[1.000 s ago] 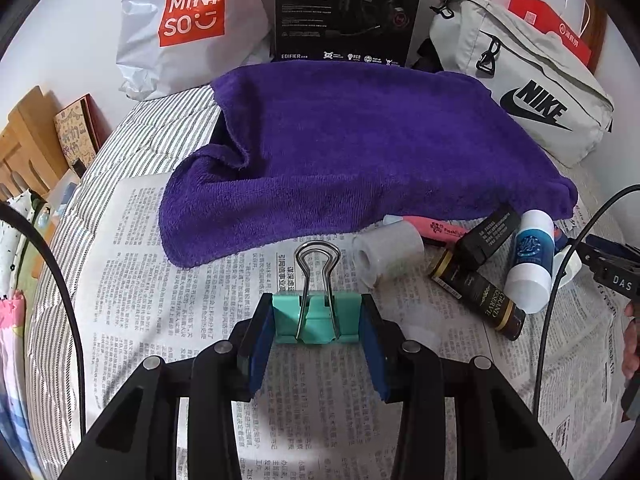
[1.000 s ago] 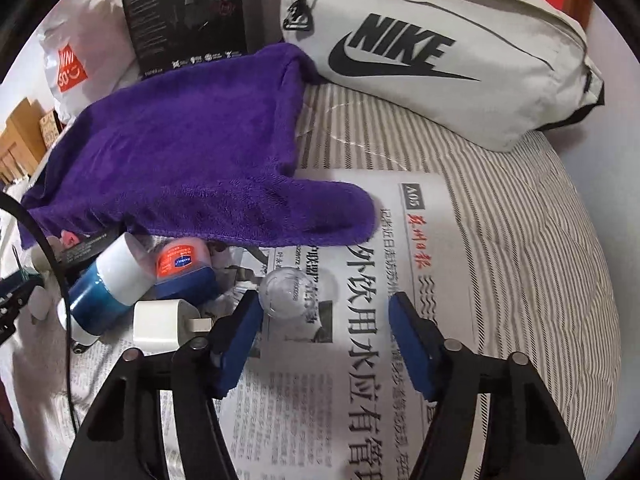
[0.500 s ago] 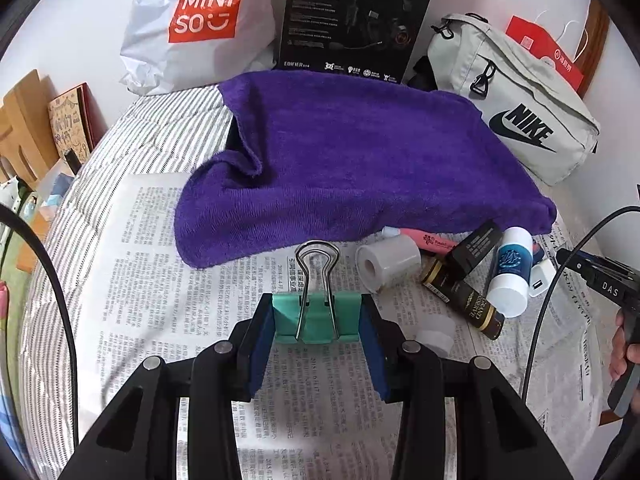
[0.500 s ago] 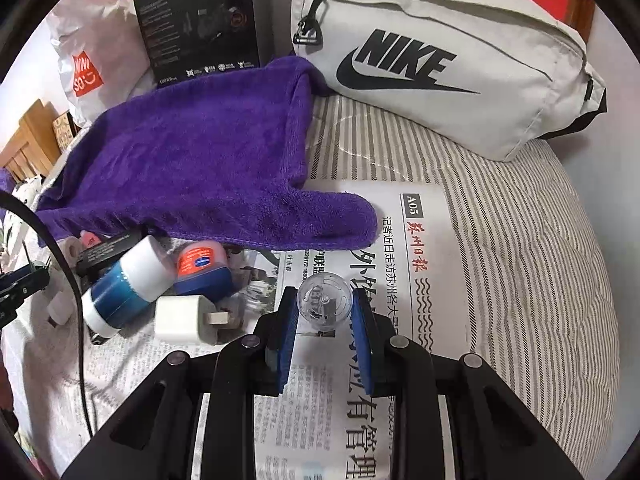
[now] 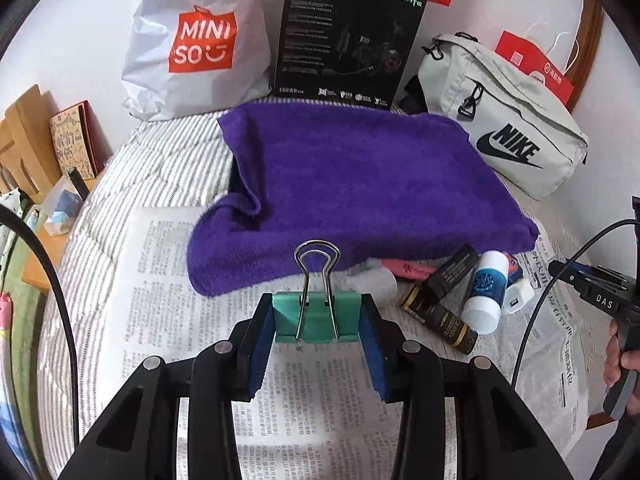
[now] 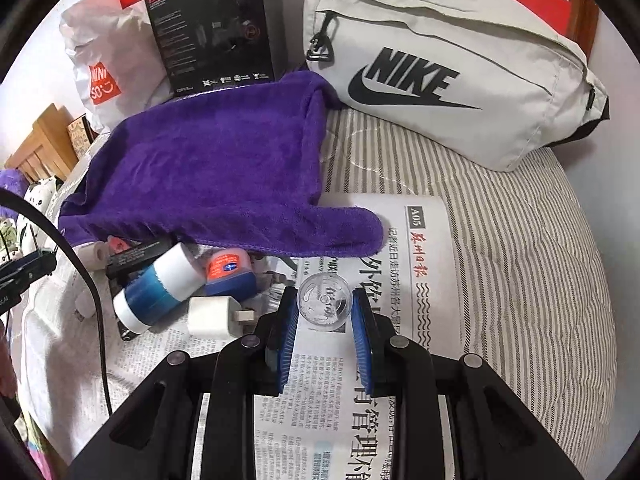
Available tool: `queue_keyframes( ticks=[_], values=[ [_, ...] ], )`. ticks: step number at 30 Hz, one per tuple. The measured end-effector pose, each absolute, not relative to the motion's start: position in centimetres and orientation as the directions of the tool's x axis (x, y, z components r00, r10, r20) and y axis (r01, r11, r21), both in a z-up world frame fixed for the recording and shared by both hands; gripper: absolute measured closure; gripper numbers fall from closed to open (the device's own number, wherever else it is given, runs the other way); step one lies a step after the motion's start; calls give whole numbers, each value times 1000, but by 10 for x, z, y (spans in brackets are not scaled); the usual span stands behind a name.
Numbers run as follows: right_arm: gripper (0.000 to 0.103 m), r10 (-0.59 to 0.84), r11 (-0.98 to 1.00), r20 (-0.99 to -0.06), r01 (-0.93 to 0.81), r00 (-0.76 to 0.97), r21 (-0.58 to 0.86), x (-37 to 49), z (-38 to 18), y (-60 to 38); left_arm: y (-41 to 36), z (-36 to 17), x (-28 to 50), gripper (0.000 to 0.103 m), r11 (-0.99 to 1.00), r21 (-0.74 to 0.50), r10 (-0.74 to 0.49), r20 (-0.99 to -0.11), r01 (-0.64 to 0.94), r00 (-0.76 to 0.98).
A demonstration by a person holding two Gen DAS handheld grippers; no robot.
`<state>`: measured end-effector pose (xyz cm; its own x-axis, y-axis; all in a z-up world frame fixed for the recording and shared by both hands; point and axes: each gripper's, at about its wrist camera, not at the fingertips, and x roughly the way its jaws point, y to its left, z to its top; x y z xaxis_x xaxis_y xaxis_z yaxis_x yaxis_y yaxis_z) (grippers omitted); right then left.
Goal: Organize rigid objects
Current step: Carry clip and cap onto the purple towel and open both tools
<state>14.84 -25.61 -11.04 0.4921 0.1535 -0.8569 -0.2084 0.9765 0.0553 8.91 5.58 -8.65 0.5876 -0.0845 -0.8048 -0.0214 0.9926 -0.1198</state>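
My left gripper (image 5: 318, 320) is shut on a teal binder clip (image 5: 316, 318), whose wire handles point away from me, and holds it above the newspaper (image 5: 160, 280). My right gripper (image 6: 325, 304) is shut on a small clear round plastic piece (image 6: 325, 301), lifted off the newspaper (image 6: 424, 280). A cluster of small items lies by the purple towel's (image 5: 360, 184) near edge: a blue-and-white bottle (image 5: 486, 292), dark tubes (image 5: 438, 316), a pink tube (image 5: 408, 268), a white charger (image 6: 216, 318), a blue jar with an orange lid (image 6: 230, 272).
A grey Nike bag (image 6: 440, 68), a black box (image 5: 344, 40) and a white Miniso bag (image 5: 196, 40) stand along the wall at the back. The striped bedding (image 6: 520, 248) shows to the right of the newspaper. A hand (image 5: 618, 356) holds the other gripper at the right edge.
The right gripper closed on the clear round piece and lifted it. Both grippers rose, so the bed and items look farther away. The left gripper kept its hold on the clip.
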Motion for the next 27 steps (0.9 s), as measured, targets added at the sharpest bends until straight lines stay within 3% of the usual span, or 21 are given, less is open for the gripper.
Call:
queue_keyframes(
  ticks=[27],
  values=[
    [76,227,949,-833,-307,504,73,222,-77,-207,76,-53,175,64,992,-110,-120,-780,54,614]
  ],
)
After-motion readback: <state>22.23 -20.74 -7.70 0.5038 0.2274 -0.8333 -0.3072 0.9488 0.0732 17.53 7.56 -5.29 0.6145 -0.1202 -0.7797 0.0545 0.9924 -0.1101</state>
